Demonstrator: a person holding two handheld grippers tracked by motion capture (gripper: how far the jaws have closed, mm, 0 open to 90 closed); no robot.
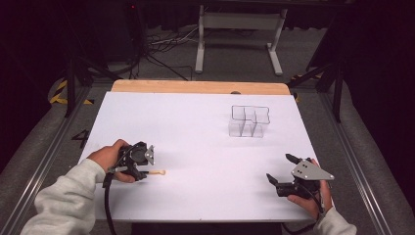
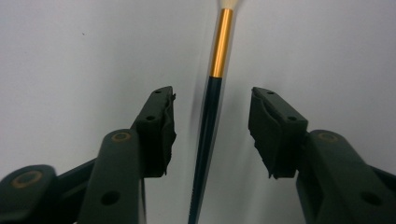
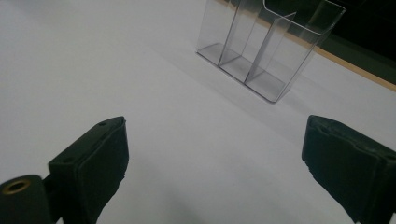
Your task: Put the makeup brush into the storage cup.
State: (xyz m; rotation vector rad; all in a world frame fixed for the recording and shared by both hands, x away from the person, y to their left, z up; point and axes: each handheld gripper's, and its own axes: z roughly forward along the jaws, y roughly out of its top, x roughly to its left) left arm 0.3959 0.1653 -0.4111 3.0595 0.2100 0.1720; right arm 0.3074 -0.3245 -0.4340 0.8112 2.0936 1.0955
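Two grippers, one brush, one holder: work in hand looks like picking the brush up off the sheet.
Table (image 1: 195, 122): white sheet, wooden edge at the far side.
Clear holder (image 1: 249, 121): upright, three compartments, far right of the sheet, well apart from the brush; straight ahead in the right gripper view (image 3: 266, 44).
Right gripper (image 1: 283, 170): near right of the sheet, jaws spread wide, nothing between them, pointed toward the holder.
Left gripper (image 1: 147, 164): near left, laid over the brush, jaws half spread, pads either side of the handle, not yet pressing.
Brush (image 2: 210, 112): flat on the sheet, dark handle, gold ferrule, pale tip; tip pokes out to the right of the left gripper in the high view (image 1: 157, 172).
Key relation: long axis along the gripper's reach, handle centred in the gap, tip pointing away; left hand far nearer.
Likely next: squeeze onto the handle.
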